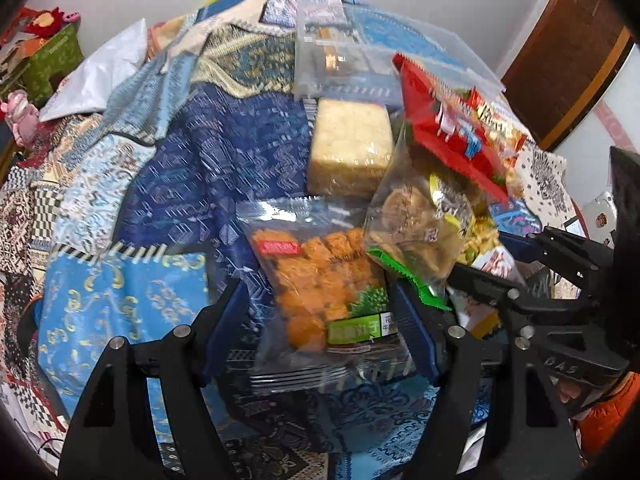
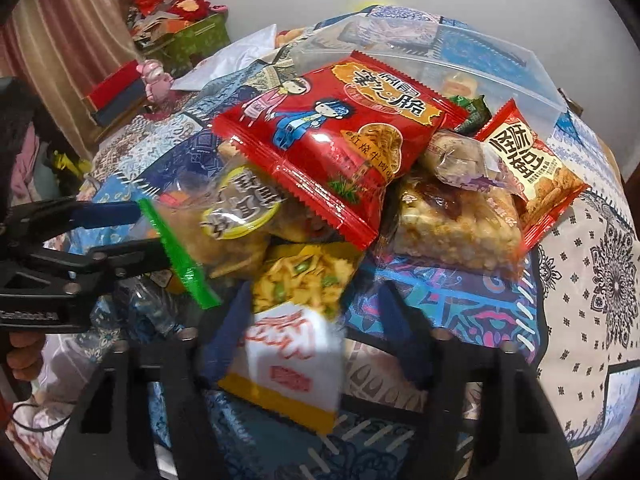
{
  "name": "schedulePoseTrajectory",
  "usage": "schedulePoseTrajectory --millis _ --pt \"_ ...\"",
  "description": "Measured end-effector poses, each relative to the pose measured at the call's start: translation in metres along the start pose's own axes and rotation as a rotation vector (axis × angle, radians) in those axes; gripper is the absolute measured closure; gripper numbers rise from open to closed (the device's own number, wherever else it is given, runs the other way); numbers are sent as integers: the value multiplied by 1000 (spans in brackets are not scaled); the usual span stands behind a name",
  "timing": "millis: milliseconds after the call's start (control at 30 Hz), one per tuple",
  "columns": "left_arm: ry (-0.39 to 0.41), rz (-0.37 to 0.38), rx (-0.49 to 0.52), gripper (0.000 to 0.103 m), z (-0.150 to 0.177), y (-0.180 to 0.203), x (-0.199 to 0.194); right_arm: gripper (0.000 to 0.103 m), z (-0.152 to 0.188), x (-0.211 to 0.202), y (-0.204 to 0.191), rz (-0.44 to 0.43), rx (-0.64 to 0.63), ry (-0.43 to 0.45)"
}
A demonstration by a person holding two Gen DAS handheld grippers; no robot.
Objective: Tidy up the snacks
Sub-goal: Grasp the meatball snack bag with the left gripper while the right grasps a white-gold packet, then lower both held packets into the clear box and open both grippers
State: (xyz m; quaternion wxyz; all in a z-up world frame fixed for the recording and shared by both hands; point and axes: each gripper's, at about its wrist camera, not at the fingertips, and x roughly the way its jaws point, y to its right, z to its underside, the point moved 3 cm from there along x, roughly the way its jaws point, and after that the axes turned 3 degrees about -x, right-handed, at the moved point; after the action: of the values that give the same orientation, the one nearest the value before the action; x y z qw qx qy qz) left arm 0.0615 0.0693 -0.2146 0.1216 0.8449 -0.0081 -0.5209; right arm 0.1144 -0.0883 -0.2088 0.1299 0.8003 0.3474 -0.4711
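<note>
Snacks lie heaped on the patchwork surface (image 1: 168, 184), near a clear bin (image 2: 520, 64). The left gripper (image 1: 320, 304) has its fingers apart around an orange pack (image 1: 316, 280), not clamped. The right gripper (image 2: 316, 320) straddles a yellow pack (image 2: 296, 320); contact looks likely, but blur hides it. Pulling that pack could topple the red pack (image 2: 332, 136) resting above it. The green-edged bag (image 2: 224, 216) crowds both grippers.

We see the snack pile (image 2: 360, 184) lying on the patchwork cloth (image 1: 180, 184), with the clear plastic bin (image 1: 340, 60) behind it. The noodle packet (image 2: 332, 136) lies on top, the rice-cake block (image 2: 452, 220) to its right.
</note>
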Motion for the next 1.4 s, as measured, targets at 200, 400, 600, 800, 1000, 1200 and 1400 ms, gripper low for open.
schedulePoseTrajectory --millis 200,400,600,800,1000,1200,1400 --pt "19 -35 9 30 -1 4 11 65 4 -3 6 -14 21 12" --pt "52 -10 -27 37 -1 0 15 76 10 -18 20 11 60 43" --pt "78 -13 -25 43 2 -3 4 80 18 -38 38 32 112 77" --pt "131 -53 -24 45 -1 -8 -19 81 20 -58 57 75 163 117" --pt "200 -81 -31 45 -16 -16 -47 81 15 -79 72 100 195 172" --pt "265 -67 -29 45 -44 -10 -65 81 -5 -101 84 122 213 255" --pt "334 -42 -7 45 -79 5 -77 81 -34 -115 98 139 214 325"
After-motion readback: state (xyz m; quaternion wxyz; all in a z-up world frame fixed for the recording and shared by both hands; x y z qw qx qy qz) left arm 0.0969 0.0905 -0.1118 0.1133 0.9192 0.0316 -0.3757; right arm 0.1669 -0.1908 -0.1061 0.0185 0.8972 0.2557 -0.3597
